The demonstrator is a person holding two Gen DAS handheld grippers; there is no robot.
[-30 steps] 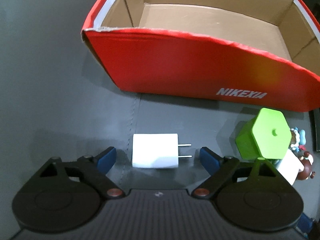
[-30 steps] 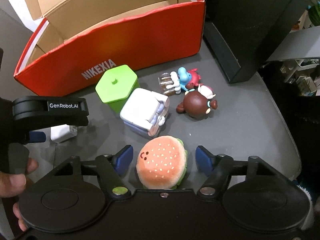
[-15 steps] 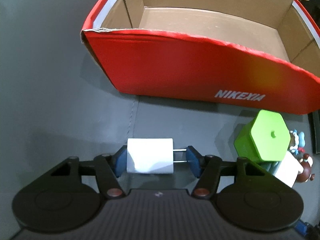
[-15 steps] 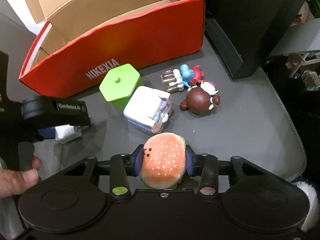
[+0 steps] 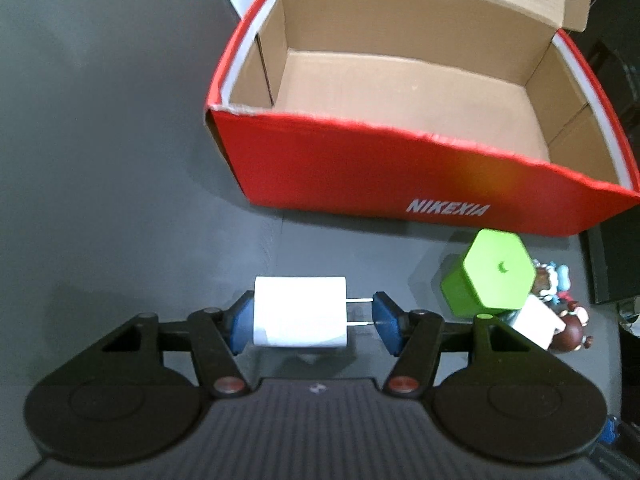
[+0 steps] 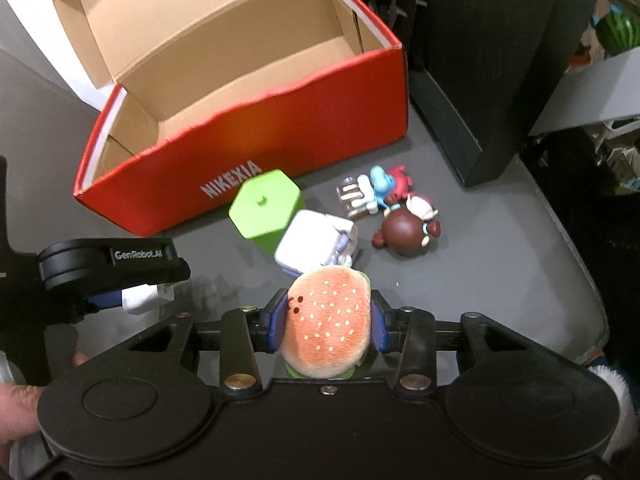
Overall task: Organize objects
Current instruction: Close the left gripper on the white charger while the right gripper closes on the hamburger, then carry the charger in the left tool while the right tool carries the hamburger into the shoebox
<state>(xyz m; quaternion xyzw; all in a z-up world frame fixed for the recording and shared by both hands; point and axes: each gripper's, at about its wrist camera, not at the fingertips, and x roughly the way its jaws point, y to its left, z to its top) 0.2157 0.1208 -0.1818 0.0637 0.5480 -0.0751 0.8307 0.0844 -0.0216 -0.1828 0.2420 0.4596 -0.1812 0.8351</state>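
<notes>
My left gripper is shut on a white plug charger, one blue pad on its body and the other on its two prongs, lifted slightly off the dark table. My right gripper is shut on a plush burger, also raised. An open red box with a bare cardboard floor stands just beyond both. In the right wrist view the left gripper shows at the left with the charger in it.
A green hexagonal block, a white cube toy, a brown round figure and a blue and red figure lie in front of the box. A black case stands to the right. A hand holds the left gripper.
Both grippers closed from open: the left onto the charger, the right onto the burger. Both then rose a little, so the box's inside shows more.
</notes>
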